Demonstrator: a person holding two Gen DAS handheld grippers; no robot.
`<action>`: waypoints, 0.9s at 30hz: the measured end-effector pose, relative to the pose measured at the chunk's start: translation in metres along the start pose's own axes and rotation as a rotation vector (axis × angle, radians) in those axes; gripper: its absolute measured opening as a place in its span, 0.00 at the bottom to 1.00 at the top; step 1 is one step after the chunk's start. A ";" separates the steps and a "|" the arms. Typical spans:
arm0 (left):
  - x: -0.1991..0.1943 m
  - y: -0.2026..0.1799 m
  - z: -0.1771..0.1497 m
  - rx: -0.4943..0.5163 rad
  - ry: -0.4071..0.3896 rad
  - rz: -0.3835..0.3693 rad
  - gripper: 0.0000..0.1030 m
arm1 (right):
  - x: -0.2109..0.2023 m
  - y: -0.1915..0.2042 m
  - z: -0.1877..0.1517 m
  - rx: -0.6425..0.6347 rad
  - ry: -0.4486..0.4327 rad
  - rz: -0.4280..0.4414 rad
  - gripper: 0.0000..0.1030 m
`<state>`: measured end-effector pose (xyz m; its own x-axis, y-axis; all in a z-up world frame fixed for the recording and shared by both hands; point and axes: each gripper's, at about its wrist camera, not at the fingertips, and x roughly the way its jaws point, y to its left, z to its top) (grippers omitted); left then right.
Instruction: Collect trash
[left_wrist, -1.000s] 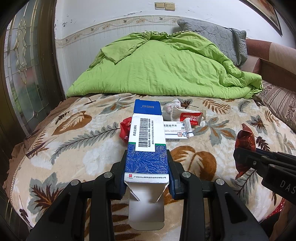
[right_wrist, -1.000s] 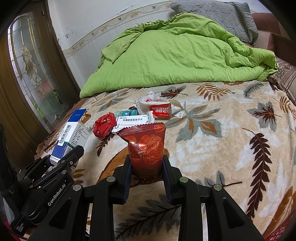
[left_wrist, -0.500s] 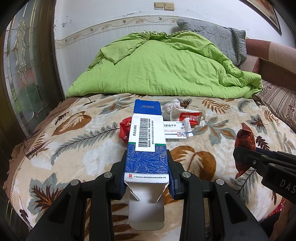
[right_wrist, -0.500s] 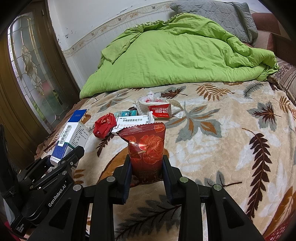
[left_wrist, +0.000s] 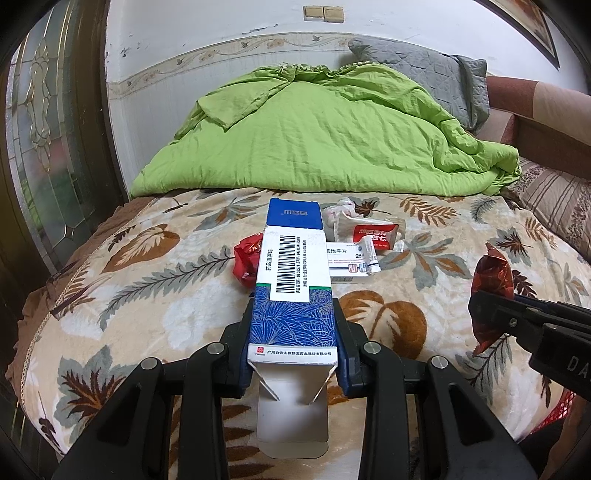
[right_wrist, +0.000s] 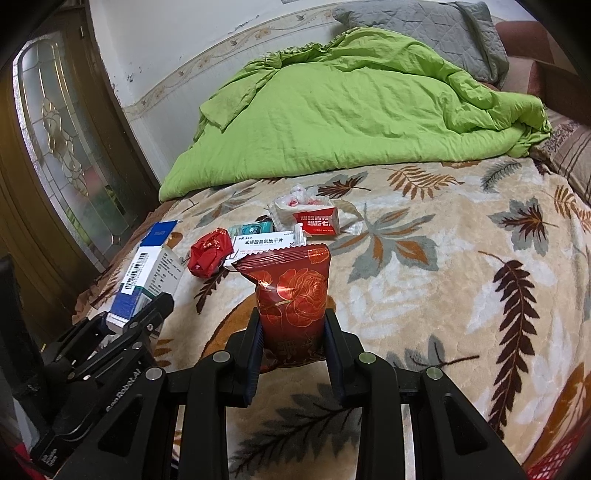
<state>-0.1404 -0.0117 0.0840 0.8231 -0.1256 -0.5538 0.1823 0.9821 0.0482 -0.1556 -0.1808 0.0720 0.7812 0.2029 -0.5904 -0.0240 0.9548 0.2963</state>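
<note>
Over the leaf-patterned blanket (left_wrist: 155, 295), the left gripper (left_wrist: 293, 334) is clamping a blue box (left_wrist: 293, 280) and the right gripper (right_wrist: 293, 332) a red packet (right_wrist: 295, 291), which may be slipping loose because it looks glossy.

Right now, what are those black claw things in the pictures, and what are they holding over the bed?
They are two grabbing tools, one in each hand of a person. No robot is here. Each tool has a small camera looking forward along its two fingers, so you get one picture per tool.

In the left camera's picture, the left claw is shut on a blue and white box. In the right camera's picture, the right claw is shut on a red snack bag. Each picture also shows the other claw at its edge.

Below them is a bed with a leaf-print blanket and a green quilt piled at the back. More trash lies on the blanket: a crumpled red wrapper, a flat white box, and a tissue pack.
</note>
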 end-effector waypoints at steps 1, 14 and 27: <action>0.000 -0.001 0.000 0.006 0.000 -0.001 0.32 | -0.002 0.000 -0.001 0.002 -0.002 0.001 0.32; -0.021 -0.027 -0.010 0.060 0.012 -0.069 0.33 | -0.040 -0.014 -0.013 0.044 -0.038 0.013 0.32; -0.059 -0.064 -0.014 0.134 -0.012 -0.182 0.32 | -0.106 -0.051 -0.033 0.090 -0.080 -0.031 0.32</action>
<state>-0.2082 -0.0653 0.1016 0.7763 -0.3015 -0.5536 0.3975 0.9157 0.0586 -0.2581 -0.2441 0.0944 0.8282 0.1520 -0.5395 0.0542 0.9363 0.3469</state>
